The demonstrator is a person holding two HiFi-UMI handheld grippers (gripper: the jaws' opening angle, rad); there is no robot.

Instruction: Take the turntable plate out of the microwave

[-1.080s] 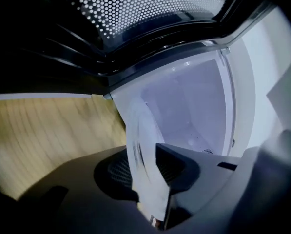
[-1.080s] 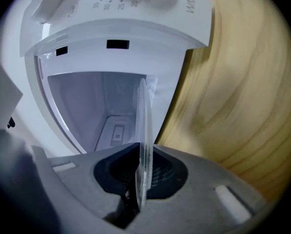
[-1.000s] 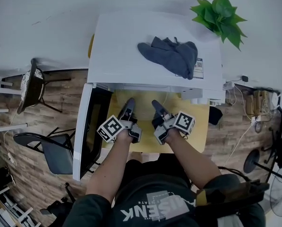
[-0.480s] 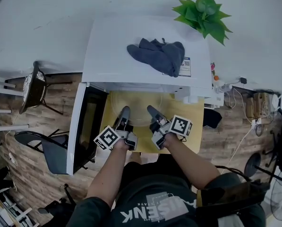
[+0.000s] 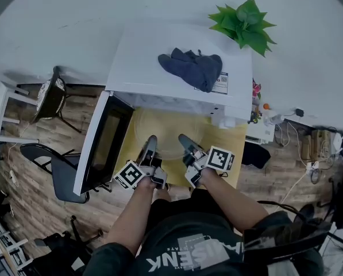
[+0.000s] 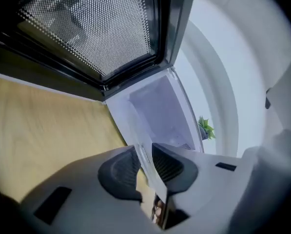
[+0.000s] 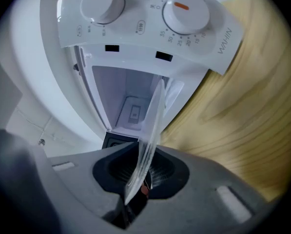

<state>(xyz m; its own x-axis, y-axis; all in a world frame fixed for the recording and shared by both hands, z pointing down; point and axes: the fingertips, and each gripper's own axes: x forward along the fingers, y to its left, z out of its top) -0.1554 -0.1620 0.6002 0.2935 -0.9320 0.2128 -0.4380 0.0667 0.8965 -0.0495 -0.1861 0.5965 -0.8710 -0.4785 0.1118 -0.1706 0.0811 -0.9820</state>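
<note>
Holding the turntable plate [image 5: 164, 132] flat and face up just in front of the microwave [image 5: 177, 73], over the yellow wood-grain desk [image 5: 220, 145]. Round disc of clear glass, equally wide every way, far rim toward the open cavity; edge-on, a thin pale sliver. Pinched at its near left rim by the left tongs [image 5: 151, 144], jaws just now closing on the glass. Clenched at its near right rim by the right tongs [image 5: 185, 141], with dark ribbed pads. Swung open left of the cavity, a dark mesh-windowed door [image 5: 102, 140]. On the microwave's smooth white top, a crumpled grey cloth [image 5: 191, 68].
</note>
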